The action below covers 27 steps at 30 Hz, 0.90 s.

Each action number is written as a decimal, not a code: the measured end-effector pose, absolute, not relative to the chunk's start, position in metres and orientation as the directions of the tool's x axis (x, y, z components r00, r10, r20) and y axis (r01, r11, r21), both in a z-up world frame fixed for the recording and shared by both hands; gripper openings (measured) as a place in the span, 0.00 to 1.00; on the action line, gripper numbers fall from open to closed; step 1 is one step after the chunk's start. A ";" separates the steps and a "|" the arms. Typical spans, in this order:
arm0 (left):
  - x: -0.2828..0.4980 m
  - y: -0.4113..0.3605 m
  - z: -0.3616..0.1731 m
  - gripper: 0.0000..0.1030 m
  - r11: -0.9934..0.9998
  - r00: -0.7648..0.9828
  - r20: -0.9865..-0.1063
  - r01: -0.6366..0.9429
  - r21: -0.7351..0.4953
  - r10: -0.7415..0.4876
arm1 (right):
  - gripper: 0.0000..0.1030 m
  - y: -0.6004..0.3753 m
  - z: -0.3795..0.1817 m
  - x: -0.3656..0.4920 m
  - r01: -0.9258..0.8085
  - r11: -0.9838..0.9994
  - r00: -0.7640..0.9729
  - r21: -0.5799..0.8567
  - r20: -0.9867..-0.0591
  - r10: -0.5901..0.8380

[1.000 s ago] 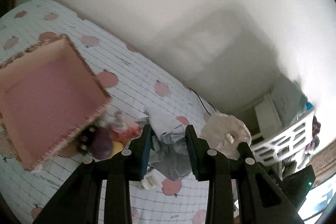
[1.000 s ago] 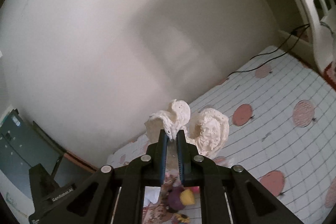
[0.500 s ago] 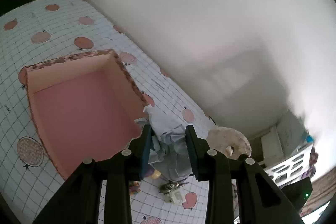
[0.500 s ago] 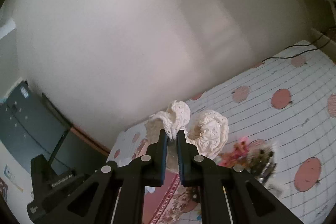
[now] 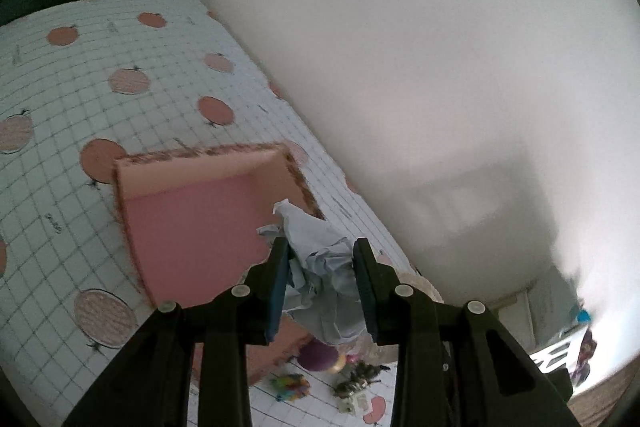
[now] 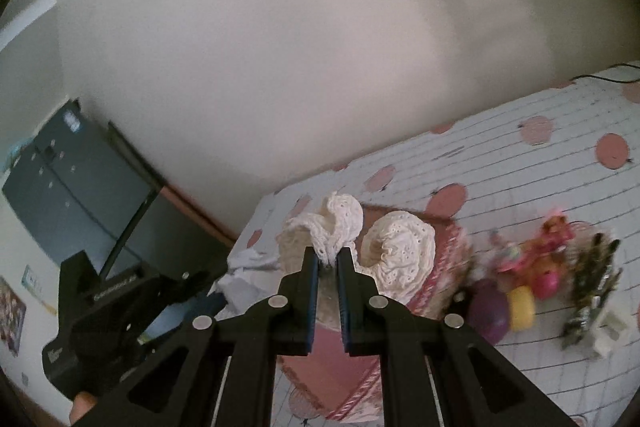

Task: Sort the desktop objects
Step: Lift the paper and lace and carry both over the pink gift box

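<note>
My left gripper [image 5: 320, 251] is shut on a crumpled pale blue cloth [image 5: 320, 267] and holds it above the near right corner of an open pink box [image 5: 200, 219]. My right gripper [image 6: 328, 259] is shut on a cream lace cloth [image 6: 384, 251] and holds it above the same pink box [image 6: 332, 367]. The left gripper [image 6: 120, 311] with a white-looking cloth also shows at the left of the right wrist view.
Small toys lie on the gridded tablecloth [image 5: 80, 75] beside the box: a purple ball [image 6: 488, 311], a yellow piece [image 6: 520, 307], pink figures [image 6: 548, 251] and a dark green sprig [image 6: 592, 291]. A wall stands behind the table. A dark cabinet [image 6: 60, 179] is at the left.
Both grippers have moved left with their cloths and now hang over the pink box. The toys have slid to the right in the right wrist view.
</note>
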<state>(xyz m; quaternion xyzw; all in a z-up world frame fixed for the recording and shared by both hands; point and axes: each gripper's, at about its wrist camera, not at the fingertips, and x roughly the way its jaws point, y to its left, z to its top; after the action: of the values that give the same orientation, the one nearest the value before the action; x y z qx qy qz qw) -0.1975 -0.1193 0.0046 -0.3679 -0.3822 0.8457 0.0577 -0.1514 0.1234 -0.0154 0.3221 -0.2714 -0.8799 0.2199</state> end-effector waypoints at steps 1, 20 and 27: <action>-0.197 -0.128 0.002 0.33 -0.696 -0.727 -0.580 0.198 -0.690 0.368 | 0.10 0.120 -0.018 -0.153 0.222 -0.757 -0.690 0.615 -0.450 -0.568; -0.205 -0.166 -0.035 0.34 -0.700 -0.687 -0.670 0.330 -0.633 0.281 | 0.10 0.090 -0.055 -0.163 0.188 -0.793 -0.586 0.579 -0.582 -0.564; -0.214 -0.153 -0.050 0.35 -0.740 -0.610 -0.738 0.347 -0.576 0.288 | 0.13 0.091 -0.066 -0.165 0.145 -0.794 -0.545 0.590 -0.623 -0.562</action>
<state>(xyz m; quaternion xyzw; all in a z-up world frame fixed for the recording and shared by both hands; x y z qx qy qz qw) -0.2140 -0.1528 -0.0502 -0.4413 -0.3601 0.8217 -0.0180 -0.1650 0.0909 -0.0662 0.4287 -0.2430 -0.8446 0.2091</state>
